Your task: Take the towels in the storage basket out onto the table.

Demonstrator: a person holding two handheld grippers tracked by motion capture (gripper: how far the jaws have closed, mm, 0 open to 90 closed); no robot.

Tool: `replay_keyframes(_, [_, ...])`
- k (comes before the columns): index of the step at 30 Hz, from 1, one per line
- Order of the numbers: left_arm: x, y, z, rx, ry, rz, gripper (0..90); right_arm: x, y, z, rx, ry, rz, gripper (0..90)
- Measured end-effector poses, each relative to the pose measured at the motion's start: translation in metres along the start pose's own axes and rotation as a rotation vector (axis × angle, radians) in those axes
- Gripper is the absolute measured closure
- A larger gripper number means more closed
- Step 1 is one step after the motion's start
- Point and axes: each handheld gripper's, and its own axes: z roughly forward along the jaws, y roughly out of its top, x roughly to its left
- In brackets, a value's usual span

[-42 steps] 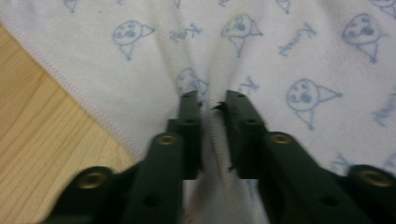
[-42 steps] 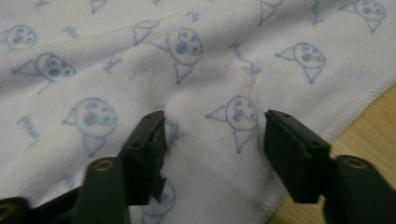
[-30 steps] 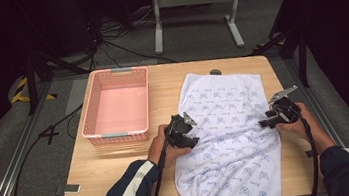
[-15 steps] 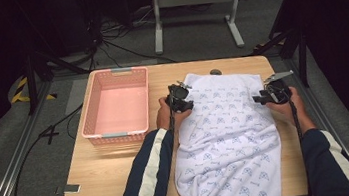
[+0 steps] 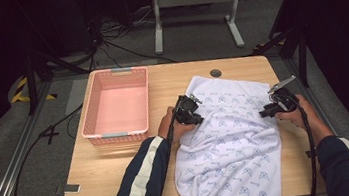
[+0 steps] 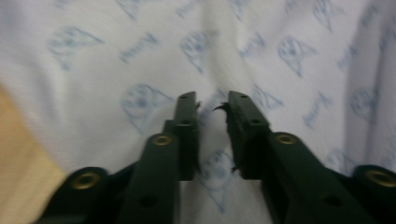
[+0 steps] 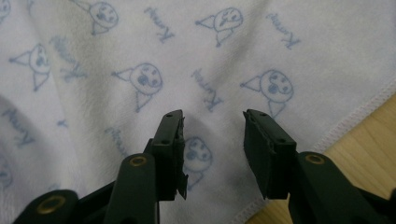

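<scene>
Towel (image 5: 229,146) lies spread on the table (image 5: 121,175), left tool (image 6: 212,109) narrowly parted, right tool (image 7: 212,126) wider, both over it.

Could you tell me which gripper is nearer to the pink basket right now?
The left. The left gripper sits at the towel's left edge, just right of the pink basket. The right gripper is at the towel's far right edge, with the whole cloth between it and the basket.

The white towel (image 7: 140,56) carries a repeating pale-blue print: small pointed-hat cartoon faces alternating with a cursive word. In the right gripper view the word appears upside down and seems to read "Kuromi", though the script is faint. In the left gripper view the print is too blurred to read.
</scene>
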Motion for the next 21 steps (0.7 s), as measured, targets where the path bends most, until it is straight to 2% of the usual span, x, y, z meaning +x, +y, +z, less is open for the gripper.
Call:
replay_keyframes(1, [0.000, 0.000, 0.000, 0.000, 0.000, 0.000, 68.2, -0.001, 0.000, -0.001, -0.009, -0.015, 0.005, 54.0])
replay_keyframes(2, [0.005, 0.003, -0.002, -0.035, 0.025, -0.030, 68.2, -0.001, 0.000, -0.001, -0.009, -0.015, 0.005, 54.0])
replay_keyframes(3, [0.012, 0.006, -0.003, -0.076, 0.056, -0.071, 66.4, -0.006, 0.002, -0.003, -0.040, -0.046, 0.023, 55.0])
replay_keyframes(4, [0.019, 0.010, -0.003, -0.084, 0.097, -0.104, 57.6, -0.015, 0.006, -0.003, -0.101, -0.090, 0.077, 54.3])
replay_keyframes(5, [0.028, 0.015, 0.000, -0.110, 0.160, -0.152, 55.7, -0.017, 0.008, -0.003, -0.119, -0.120, 0.097, 53.6])
replay_keyframes(6, [0.033, 0.017, 0.001, -0.117, 0.192, -0.161, 55.6, -0.022, 0.010, -0.002, -0.142, -0.142, 0.121, 54.1])
replay_keyframes(7, [0.040, 0.019, 0.004, -0.123, 0.245, -0.183, 54.7, -0.024, 0.011, -0.001, -0.163, -0.155, 0.145, 53.7])
replay_keyframes(8, [0.047, 0.021, 0.007, -0.116, 0.262, -0.208, 53.4, -0.028, 0.013, 0.001, -0.185, -0.182, 0.164, 51.1])
replay_keyframes(9, [0.047, 0.021, 0.007, -0.116, 0.262, -0.208, 53.3, -0.028, 0.013, 0.001, -0.185, -0.182, 0.164, 51.1])
replay_keyframes(11, [0.057, 0.023, 0.014, -0.112, 0.294, -0.242, 52.9, -0.035, 0.015, 0.005, -0.210, -0.217, 0.179, 50.5])
replay_keyframes(13, [0.062, 0.023, 0.022, -0.085, 0.270, -0.260, 51.7, -0.040, 0.015, 0.010, -0.234, -0.209, 0.217, 49.6])
replay_keyframes(14, [0.061, 0.022, 0.029, -0.070, 0.274, -0.238, 53.2, -0.041, 0.015, 0.016, -0.227, -0.207, 0.221, 48.3])
replay_keyframes(15, [0.060, 0.022, 0.030, -0.087, 0.256, -0.241, 60.2, -0.041, 0.016, 0.019, -0.217, -0.203, 0.216, 47.6])
replay_keyframes(16, [0.060, 0.022, 0.030, -0.087, 0.256, -0.241, 70.0, -0.041, 0.016, 0.019, -0.217, -0.203, 0.216, 47.6])
replay_keyframes(17, [0.058, 0.023, 0.029, -0.075, 0.229, -0.221, 76.3, -0.040, 0.016, 0.023, -0.201, -0.201, 0.217, 48.1])
replay_keyframes(18, [0.058, 0.023, 0.029, -0.075, 0.229, -0.221, 81.5, -0.039, 0.015, 0.025, -0.195, -0.189, 0.214, 47.9])
replay_keyframes(21, [0.049, 0.020, 0.026, -0.053, 0.207, -0.181, 86.4, -0.038, 0.015, 0.025, -0.186, -0.180, 0.220, 49.6])
